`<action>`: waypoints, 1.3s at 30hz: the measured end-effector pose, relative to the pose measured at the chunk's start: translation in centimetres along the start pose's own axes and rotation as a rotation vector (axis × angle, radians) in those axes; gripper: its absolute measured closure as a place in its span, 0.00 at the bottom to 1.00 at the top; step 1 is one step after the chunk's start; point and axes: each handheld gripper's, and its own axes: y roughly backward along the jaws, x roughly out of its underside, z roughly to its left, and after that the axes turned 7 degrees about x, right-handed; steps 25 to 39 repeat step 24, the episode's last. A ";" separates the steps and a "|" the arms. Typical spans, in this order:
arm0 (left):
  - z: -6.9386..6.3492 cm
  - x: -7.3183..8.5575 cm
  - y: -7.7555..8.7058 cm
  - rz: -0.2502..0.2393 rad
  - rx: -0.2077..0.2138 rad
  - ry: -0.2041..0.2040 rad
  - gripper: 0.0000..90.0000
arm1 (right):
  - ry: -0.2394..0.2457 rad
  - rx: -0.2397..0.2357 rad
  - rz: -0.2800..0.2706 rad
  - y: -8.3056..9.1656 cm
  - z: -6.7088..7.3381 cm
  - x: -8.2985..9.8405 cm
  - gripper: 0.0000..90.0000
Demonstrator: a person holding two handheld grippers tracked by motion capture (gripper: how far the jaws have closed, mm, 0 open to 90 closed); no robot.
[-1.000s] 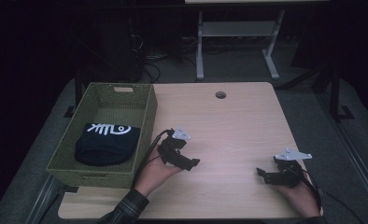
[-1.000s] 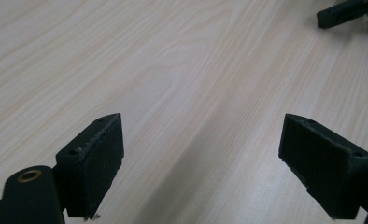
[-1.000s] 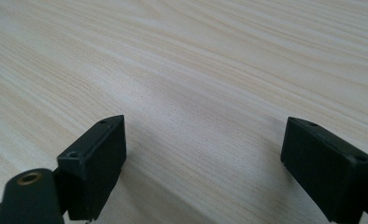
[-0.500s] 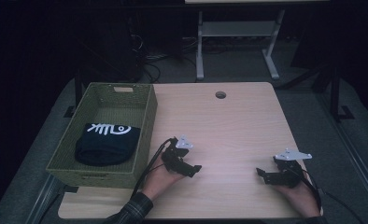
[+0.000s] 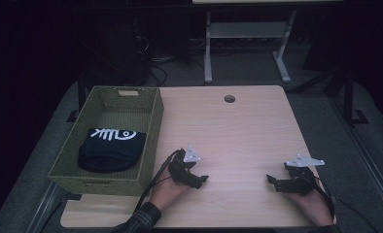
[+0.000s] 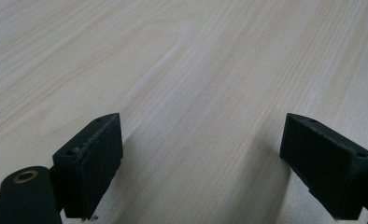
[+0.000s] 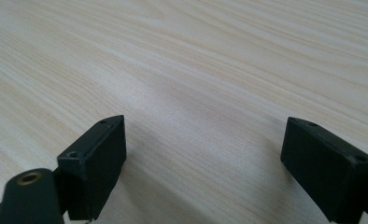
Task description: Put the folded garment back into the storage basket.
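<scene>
Overhead, the left gripper (image 5: 199,180) and right gripper (image 5: 272,181) rest low on the pale wood worktop (image 5: 248,131), while the folded dark garment (image 5: 112,149) lies in the green woven basket (image 5: 150,141) at the worktop's left edge — a dim room, with a metal stand (image 5: 243,43) behind. Along the left gripper (image 6: 198,158), the jaws stand wide apart over bare wood grain; a careless sweep could knock the basket beside it. Along the right gripper (image 7: 203,163), jaws likewise apart, nothing between.

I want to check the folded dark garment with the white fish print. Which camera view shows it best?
The high view: the dark garment lies folded inside the green basket at the table's left, white print facing up. The left gripper view and the right gripper view look at bare wooden tabletop between open jaws instead.
</scene>
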 end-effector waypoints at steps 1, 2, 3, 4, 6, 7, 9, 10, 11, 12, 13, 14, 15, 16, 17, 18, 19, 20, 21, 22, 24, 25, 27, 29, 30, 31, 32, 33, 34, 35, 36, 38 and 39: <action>0.0 0.1 0.0 -0.008 0.000 -0.006 0.14 | 0.000 0.000 0.000 0.0 0.0 0.0 0.15; 0.0 0.1 0.0 -0.008 0.000 -0.005 0.14 | 0.001 0.000 0.000 0.0 0.0 0.0 0.15; 0.0 0.1 0.0 -0.008 -0.001 -0.004 0.14 | 0.001 0.000 0.000 0.0 0.0 0.0 0.15; 0.0 0.1 0.0 -0.008 -0.001 -0.002 0.14 | 0.001 0.000 0.000 0.0 0.0 0.0 0.15; 0.0 0.1 0.0 -0.008 -0.001 -0.002 0.14 | 0.002 -0.001 0.000 0.0 0.0 0.0 0.15; 0.0 0.1 0.0 -0.009 -0.002 -0.002 0.14 | 0.002 -0.002 -0.001 0.0 0.0 0.0 0.15; 0.0 0.1 0.0 -0.008 -0.002 -0.002 0.14 | 0.002 -0.002 -0.001 0.0 0.0 0.0 0.15; 0.0 0.1 0.0 -0.008 -0.002 -0.002 0.14 | 0.007 -0.006 -0.002 0.0 0.0 0.0 0.15; 0.0 0.1 0.0 -0.008 -0.002 -0.002 0.14 | 0.007 -0.008 -0.001 0.0 0.0 0.0 0.15; 0.0 0.2 0.0 -0.009 -0.001 -0.001 0.14 | 0.007 -0.008 -0.001 0.0 0.0 0.0 0.15; 0.0 0.2 0.0 -0.009 -0.001 -0.001 0.14 | 0.007 -0.008 -0.001 0.0 0.0 0.0 0.15; 0.0 0.1 0.0 -0.009 -0.001 -0.001 0.14 | 0.008 -0.008 -0.001 0.0 0.0 0.0 0.15; 0.0 0.1 0.0 -0.009 -0.001 -0.001 0.14 | 0.009 -0.011 -0.001 0.0 0.1 0.0 0.15; 0.0 0.1 0.0 -0.009 -0.001 -0.001 0.14 | 0.009 -0.011 -0.001 0.0 0.1 0.0 0.15; 0.0 0.2 0.0 -0.009 -0.001 -0.001 0.14 | 0.008 -0.011 -0.001 0.0 0.1 0.0 0.15; 0.0 0.2 0.0 -0.010 -0.001 0.001 0.14 | 0.008 -0.012 -0.001 0.0 0.1 0.0 0.15; 0.0 0.2 0.0 -0.010 -0.001 0.001 0.14 | 0.008 -0.012 -0.001 0.0 0.1 0.0 0.15; 0.0 0.2 0.0 -0.009 0.000 0.002 0.14 | 0.008 -0.012 -0.001 0.0 0.1 0.0 0.15; 0.0 0.2 0.0 -0.009 0.000 0.002 0.14 | 0.008 -0.012 -0.001 0.0 0.1 0.0 0.15; 0.0 0.2 0.0 -0.010 0.002 0.001 0.14 | 0.009 -0.012 -0.001 0.0 0.1 0.0 0.15; 0.0 0.2 0.0 -0.013 0.001 0.001 0.14 | 0.009 -0.012 -0.001 0.0 0.1 0.0 0.15; 0.0 0.2 0.0 -0.013 0.001 0.001 0.14 | 0.009 -0.012 -0.001 0.0 0.1 0.0 0.15; 0.0 0.2 0.0 -0.013 0.001 0.001 0.14 | 0.009 -0.012 -0.001 0.0 0.1 0.0 0.15; 0.0 0.2 0.0 -0.013 0.001 0.001 0.14 | 0.009 -0.012 -0.001 0.0 0.1 0.0 0.15; 0.0 0.2 0.0 -0.013 0.001 0.001 0.14 | 0.009 -0.012 -0.001 0.0 0.1 0.0 0.15; 0.0 0.2 0.0 -0.013 0.001 0.001 0.14 | 0.009 -0.012 -0.001 0.0 0.1 0.0 0.15; 0.0 0.2 0.0 -0.013 0.001 0.001 0.14 | 0.009 -0.012 -0.001 0.0 0.1 0.0 0.15; 0.0 0.2 0.0 -0.013 0.001 0.001 0.14 | 0.009 -0.012 -0.001 0.0 0.1 0.0 0.15; 0.0 0.2 0.0 -0.013 0.001 0.001 0.14 | 0.009 -0.012 -0.001 0.0 0.1 0.0 0.15; 0.0 0.2 0.0 -0.013 0.001 0.001 0.14 | 0.009 -0.012 -0.001 0.0 0.1 0.0 0.15; 0.0 0.2 0.0 -0.013 0.001 0.001 0.14 | 0.009 -0.012 -0.001 0.0 0.1 0.0 0.15; 0.0 0.2 0.0 -0.013 0.001 0.001 0.14 | 0.009 -0.012 -0.001 0.0 0.1 0.0 0.15; 0.0 0.2 0.0 -0.013 0.001 0.001 0.14 | 0.009 -0.012 -0.001 0.0 0.1 0.0 0.15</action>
